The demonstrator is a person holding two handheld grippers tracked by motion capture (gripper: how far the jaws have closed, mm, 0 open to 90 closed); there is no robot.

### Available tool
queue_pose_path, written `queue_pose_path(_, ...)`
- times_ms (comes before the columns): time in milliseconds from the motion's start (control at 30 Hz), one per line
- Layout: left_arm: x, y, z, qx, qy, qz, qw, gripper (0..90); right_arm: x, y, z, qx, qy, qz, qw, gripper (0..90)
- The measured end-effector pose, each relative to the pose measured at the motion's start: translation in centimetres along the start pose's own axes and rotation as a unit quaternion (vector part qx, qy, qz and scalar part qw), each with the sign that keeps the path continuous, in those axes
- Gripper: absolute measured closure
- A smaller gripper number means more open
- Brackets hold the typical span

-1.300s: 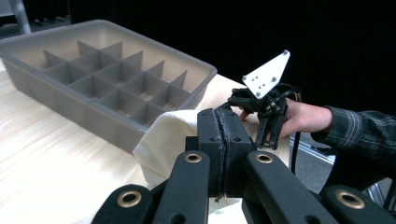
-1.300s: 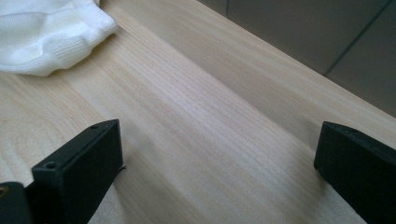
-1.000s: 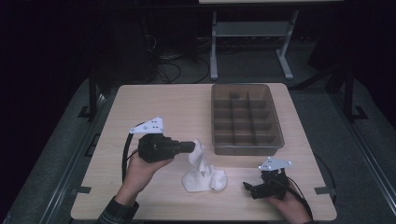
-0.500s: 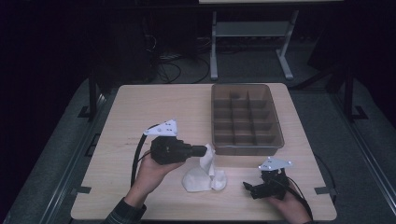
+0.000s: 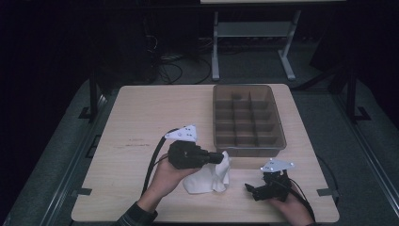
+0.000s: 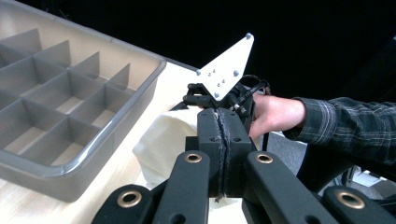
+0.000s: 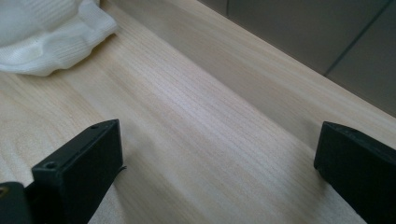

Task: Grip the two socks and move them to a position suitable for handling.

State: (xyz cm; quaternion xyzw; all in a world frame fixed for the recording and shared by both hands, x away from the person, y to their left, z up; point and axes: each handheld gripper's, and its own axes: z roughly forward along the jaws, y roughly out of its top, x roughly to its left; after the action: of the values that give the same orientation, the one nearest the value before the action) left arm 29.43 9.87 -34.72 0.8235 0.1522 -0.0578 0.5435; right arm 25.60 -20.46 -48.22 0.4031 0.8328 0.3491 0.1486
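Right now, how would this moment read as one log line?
left gripper: shut on white knitted cloth | right gripper: open, idle | grey divided plastic tray: empty

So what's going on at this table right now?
A person holds a gripper in each hand at a wooden table. The left gripper has its jaws shut on a white cloth, which is bunched up close beside the near wall of a grey divided tray. Most of the cloth lies on the table. The right gripper is near the table's front edge with its jaws wide open, holding nothing and apart from the cloth. The tray's compartments look empty.
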Motion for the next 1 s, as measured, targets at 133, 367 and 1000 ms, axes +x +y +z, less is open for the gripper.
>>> queue_pose_path(133,0.1,-0.2,0.5,0.008,-0.002,-0.001,1.0,89.4,0.0,0.0,0.0,0.0,0.0,0.0,1.0,0.8)
queue_pose_path(367,0.7,-1.1,0.6,0.023,0.005,-0.009,0.9997,89.4,0.0,0.0,0.0,0.0,0.001,0.0,1.0,0.8)
queue_pose_path(1000,3.8,-4.8,-1.0,0.07,0.05,-0.045,0.9953,89.4,0.0,0.0,0.0,0.0,0.0,-0.001,1.0,0.8)
